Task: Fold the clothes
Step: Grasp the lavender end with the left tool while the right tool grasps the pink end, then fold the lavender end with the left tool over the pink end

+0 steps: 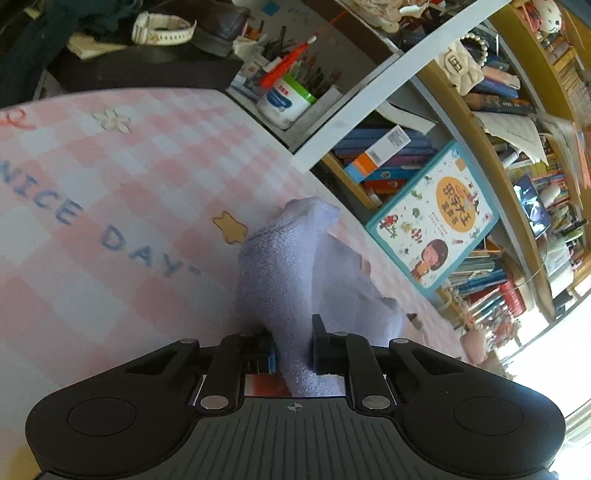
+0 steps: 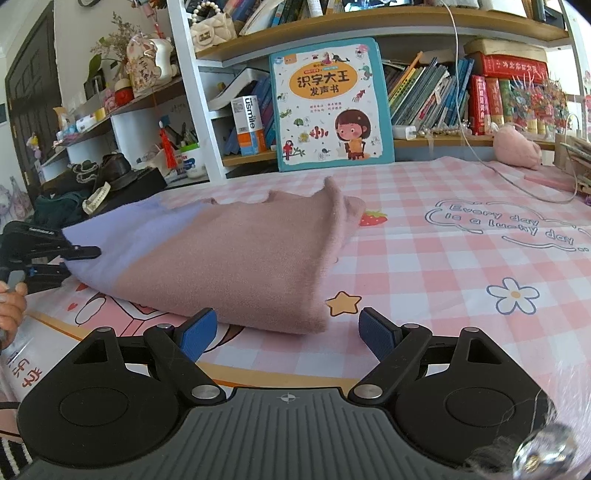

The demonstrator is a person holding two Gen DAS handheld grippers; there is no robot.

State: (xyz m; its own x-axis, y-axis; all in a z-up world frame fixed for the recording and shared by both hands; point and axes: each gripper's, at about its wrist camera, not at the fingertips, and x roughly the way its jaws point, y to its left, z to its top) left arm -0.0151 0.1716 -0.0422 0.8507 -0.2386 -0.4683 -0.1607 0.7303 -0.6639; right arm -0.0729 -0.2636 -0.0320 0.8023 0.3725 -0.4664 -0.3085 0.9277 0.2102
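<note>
left gripper (image 1: 293, 343) pinching sweater (image 2: 229, 254) edge | right gripper (image 2: 286, 332) spread wide, nothing held | tub (image 1: 284, 101) holding pens | shelf (image 2: 369, 27) crammed with books

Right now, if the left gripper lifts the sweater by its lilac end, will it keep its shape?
Probably not. The sweater looks soft and knitted, already sagging where the left gripper pinches it, so it should droop. It seems light. Its fuzzy surface likely clings to the checked tablecloth rather than sliding.
</note>
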